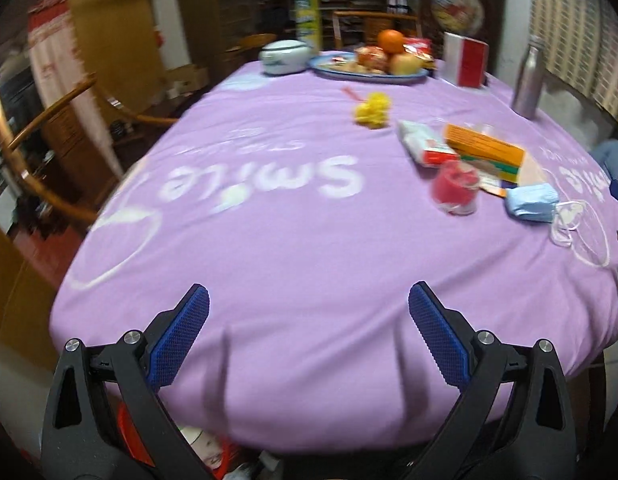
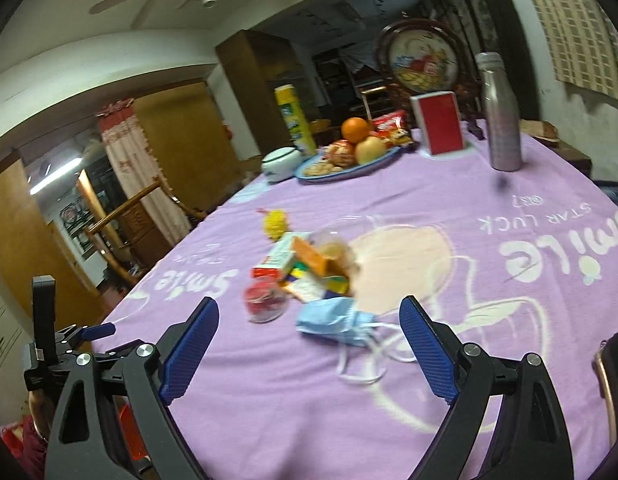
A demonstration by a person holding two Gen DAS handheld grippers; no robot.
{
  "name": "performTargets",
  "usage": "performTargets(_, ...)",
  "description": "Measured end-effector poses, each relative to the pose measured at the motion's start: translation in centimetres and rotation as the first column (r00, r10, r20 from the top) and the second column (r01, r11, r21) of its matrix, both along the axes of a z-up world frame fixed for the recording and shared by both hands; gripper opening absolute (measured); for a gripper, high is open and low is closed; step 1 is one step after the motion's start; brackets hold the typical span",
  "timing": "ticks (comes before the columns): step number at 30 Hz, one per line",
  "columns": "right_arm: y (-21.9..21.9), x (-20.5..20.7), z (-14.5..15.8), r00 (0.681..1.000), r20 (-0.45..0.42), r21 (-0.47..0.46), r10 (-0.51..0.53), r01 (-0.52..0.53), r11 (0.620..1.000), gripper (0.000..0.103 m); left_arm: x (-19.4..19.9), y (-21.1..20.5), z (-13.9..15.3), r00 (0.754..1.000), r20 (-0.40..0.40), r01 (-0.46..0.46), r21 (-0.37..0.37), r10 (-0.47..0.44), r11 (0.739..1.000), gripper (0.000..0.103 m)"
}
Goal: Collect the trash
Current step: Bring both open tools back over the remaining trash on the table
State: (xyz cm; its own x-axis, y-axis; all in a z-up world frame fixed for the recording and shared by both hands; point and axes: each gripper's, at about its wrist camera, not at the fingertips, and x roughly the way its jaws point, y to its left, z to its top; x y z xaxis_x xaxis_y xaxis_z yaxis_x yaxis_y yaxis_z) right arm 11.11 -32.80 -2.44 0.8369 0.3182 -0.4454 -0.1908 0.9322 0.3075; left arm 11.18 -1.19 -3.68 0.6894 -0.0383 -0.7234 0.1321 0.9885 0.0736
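Purple cloth printed with "Smile" covers the table (image 1: 293,248), and we take the crumpled blue face mask (image 2: 331,322) as our landmark. We hold the right gripper (image 2: 309,344) low over the cloth with its jaws spread wide and nothing between them; the mask lies just ahead, roughly between the two blue pads, its white ear loops (image 2: 365,360) trailing toward us. Just beyond the mask sits the trash pile: a red plastic cup (image 2: 265,300) on its side to the mask's left, an orange box (image 2: 315,260) behind it, and a white and red packet (image 2: 277,262) touching the box. Farther past the mask lies a yellow crumpled wrapper (image 2: 275,222), apart from the pile. Well beyond the mask stand a blue fruit plate (image 2: 349,166), a red box (image 2: 439,122) and a metal bottle (image 2: 499,114). Our left gripper (image 1: 309,336) hangs at the table's near edge, well left of the mask (image 1: 531,202), jaws wide apart and empty.
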Motion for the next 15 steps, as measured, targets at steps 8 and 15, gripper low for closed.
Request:
performTargets(8, -1.9, 2.8, -0.9, 0.997, -0.023, -0.017, -0.079, 0.078, 0.997, 0.096, 5.8, -7.6, -0.3, 0.988, -0.025, 0.155, 0.020, -0.154, 0.988, 0.096)
performTargets(15, -3.0, 4.4, -2.0, 0.992, -0.036, -0.028, -0.118, 0.117, 0.993, 0.097, 10.5, -12.0, -1.3, 0.972, -0.078, 0.223, 0.002, -0.222, 0.975, 0.096)
